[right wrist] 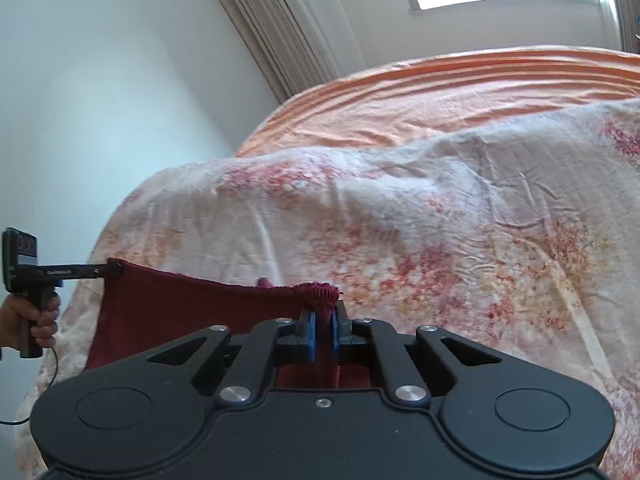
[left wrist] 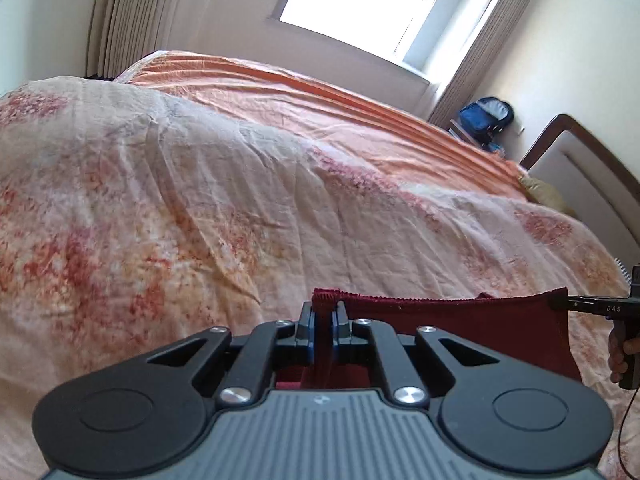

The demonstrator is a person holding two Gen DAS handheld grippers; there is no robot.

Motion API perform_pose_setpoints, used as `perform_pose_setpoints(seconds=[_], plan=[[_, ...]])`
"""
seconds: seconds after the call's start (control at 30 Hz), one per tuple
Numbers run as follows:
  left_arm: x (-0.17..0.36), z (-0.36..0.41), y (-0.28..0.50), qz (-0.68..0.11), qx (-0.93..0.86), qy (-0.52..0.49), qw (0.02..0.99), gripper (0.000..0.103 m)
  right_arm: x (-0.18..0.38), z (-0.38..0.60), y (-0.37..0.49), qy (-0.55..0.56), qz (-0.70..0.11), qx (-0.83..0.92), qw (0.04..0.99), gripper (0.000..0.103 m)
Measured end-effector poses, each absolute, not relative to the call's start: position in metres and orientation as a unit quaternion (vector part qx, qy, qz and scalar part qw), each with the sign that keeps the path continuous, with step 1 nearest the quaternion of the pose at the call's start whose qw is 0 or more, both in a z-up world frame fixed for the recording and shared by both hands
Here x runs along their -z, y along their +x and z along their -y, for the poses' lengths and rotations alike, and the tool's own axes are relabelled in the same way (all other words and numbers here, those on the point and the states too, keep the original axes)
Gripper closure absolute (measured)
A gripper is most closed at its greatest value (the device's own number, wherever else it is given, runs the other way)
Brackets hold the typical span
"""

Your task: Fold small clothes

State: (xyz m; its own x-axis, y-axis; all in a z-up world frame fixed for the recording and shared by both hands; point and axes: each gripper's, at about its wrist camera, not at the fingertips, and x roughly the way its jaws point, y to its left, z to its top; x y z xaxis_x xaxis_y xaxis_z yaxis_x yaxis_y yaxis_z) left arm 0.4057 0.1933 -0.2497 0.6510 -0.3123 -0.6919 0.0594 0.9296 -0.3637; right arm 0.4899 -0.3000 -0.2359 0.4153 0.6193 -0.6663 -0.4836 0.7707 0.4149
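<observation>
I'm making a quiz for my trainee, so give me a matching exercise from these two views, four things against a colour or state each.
Column one:
1. dark red cloth
2. left claw
3. backpack
4. far bedsheet

Column two:
A. blue
B. plain orange
C. held up at two corners
D. shut on a bunched corner

Pairs: 1-C, 2-D, 3-A, 4-B

Bright window (left wrist: pixel 384 4), pleated curtains (left wrist: pixel 120 16), pale walls (right wrist: pixel 100 100), floral-covered bed (left wrist: pixel 160 184).

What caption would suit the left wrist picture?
The left gripper and right gripper hold a dark red cloth stretched above a flowery bedspread.
</observation>
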Motion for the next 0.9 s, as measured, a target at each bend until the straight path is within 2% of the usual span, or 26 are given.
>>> perform_pose_setpoints(seconds=[0.1, 0.17, 0.2, 0.27, 0.3, 0.33, 0.4, 0.57, 0.63, 0.73, 0.9], plan=[[0.263, -0.186, 0.415, -0.43, 0.082, -0.13, 0.89, 0.095, 0.251, 0.294, 0.493, 0.063, -0.445, -0.312, 0.837, 0.094], [0.27, -0.181, 0.417, -0.441, 0.071, -0.118, 0.887, 0.094, 0.258, 0.291, 0.492, 0.056, -0.449, -0.298, 0.84, 0.088], [0.271, -0.181, 0.417, -0.442, 0.067, -0.115, 0.887, 0.089, 0.26, 0.292, 0.491, 0.059, -0.45, -0.294, 0.841, 0.085], [0.271, -0.181, 0.413, -0.441, 0.061, -0.118, 0.888, 0.087, 0.261, 0.295, 0.489, 0.061, -0.448, -0.276, 0.848, 0.07], [0.271, -0.183, 0.411, -0.441, 0.056, -0.124, 0.887, 0.078, 0.259, 0.298, 0.486, 0.065, -0.445, -0.268, 0.852, 0.056], [0.269, -0.187, 0.408, -0.44, 0.048, -0.129, 0.888, 0.069, 0.257, 0.304, 0.483, 0.073, -0.439, -0.263, 0.856, 0.05], [0.264, -0.197, 0.397, -0.429, 0.033, -0.142, 0.892, 0.063, 0.246, 0.313, 0.473, 0.084, -0.425, -0.26, 0.863, 0.05], [0.24, -0.197, 0.349, -0.393, 0.056, -0.166, 0.903, 0.06, 0.222, 0.305, 0.421, 0.049, -0.399, -0.307, 0.862, 0.051], [0.238, -0.183, 0.328, -0.397, 0.07, -0.138, 0.905, 0.055, 0.227, 0.298, 0.397, 0.033, -0.406, -0.318, 0.856, 0.051], [0.248, -0.165, 0.294, -0.425, 0.051, -0.067, 0.901, 0.055, 0.24, 0.294, 0.368, -0.002, -0.424, -0.303, 0.854, 0.05], [0.258, -0.181, 0.244, -0.454, 0.062, -0.108, 0.882, 0.055, 0.243, 0.328, 0.327, 0.074, -0.446, -0.307, 0.838, 0.049]])
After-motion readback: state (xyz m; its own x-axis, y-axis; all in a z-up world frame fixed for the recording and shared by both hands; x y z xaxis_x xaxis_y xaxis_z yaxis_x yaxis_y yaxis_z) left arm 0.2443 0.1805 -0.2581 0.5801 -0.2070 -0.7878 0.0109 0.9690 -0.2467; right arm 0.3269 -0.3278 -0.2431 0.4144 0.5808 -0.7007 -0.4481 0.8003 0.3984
